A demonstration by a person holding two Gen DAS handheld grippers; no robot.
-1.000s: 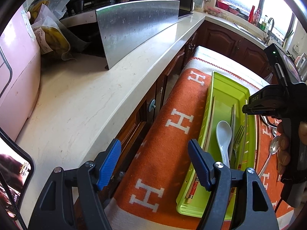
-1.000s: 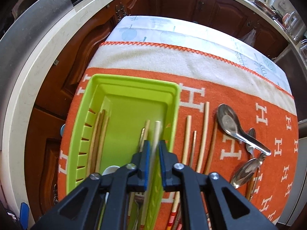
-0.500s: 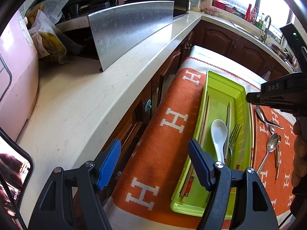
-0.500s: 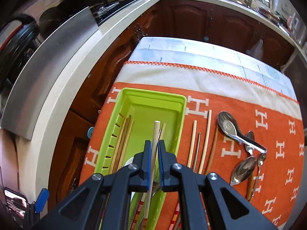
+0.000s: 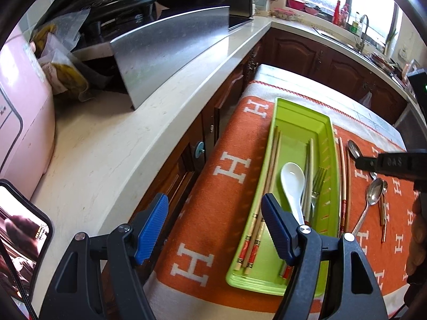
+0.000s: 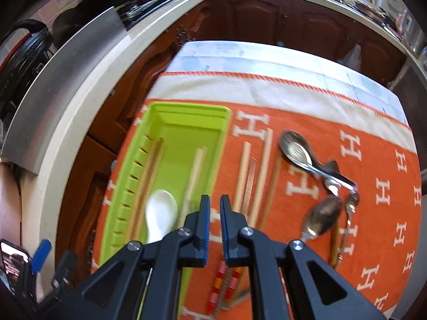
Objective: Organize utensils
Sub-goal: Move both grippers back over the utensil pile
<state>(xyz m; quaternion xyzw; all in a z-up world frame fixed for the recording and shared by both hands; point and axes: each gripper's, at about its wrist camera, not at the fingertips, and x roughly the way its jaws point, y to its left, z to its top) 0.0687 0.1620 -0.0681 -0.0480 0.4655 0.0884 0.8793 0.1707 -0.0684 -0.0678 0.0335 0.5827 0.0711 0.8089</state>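
Note:
A lime green tray [image 5: 293, 138] [image 6: 186, 130] lies on an orange cloth [image 5: 232, 144] with white H letters. It holds a white spoon [image 5: 292, 176] [image 6: 161, 210], a fork [image 5: 319, 178], a pair of chopsticks [image 5: 272, 160] along its left wall and more chopsticks [image 6: 196, 168] in the middle. Loose chopsticks [image 6: 244, 170] and metal spoons [image 6: 296, 149] lie on the cloth to the tray's right. My right gripper [image 6: 215, 201] hovers above the tray's right rim, its jaws nearly together and empty. My left gripper [image 5: 213, 205] hangs open and empty over the cloth's left edge.
A pale countertop [image 5: 106, 146] runs along the left with a steel splash sheet [image 5: 170, 48], bagged food and a pink appliance [image 5: 21, 122]. Dark wooden cabinets stand beyond the table. A phone [image 5: 18, 234] shows at the lower left. A hand [image 5: 419, 240] holds the right gripper.
The chopstick that was between my right gripper's jaws now lies in the tray. That gripper has lifted and drawn right of the tray. My left gripper has stayed put.

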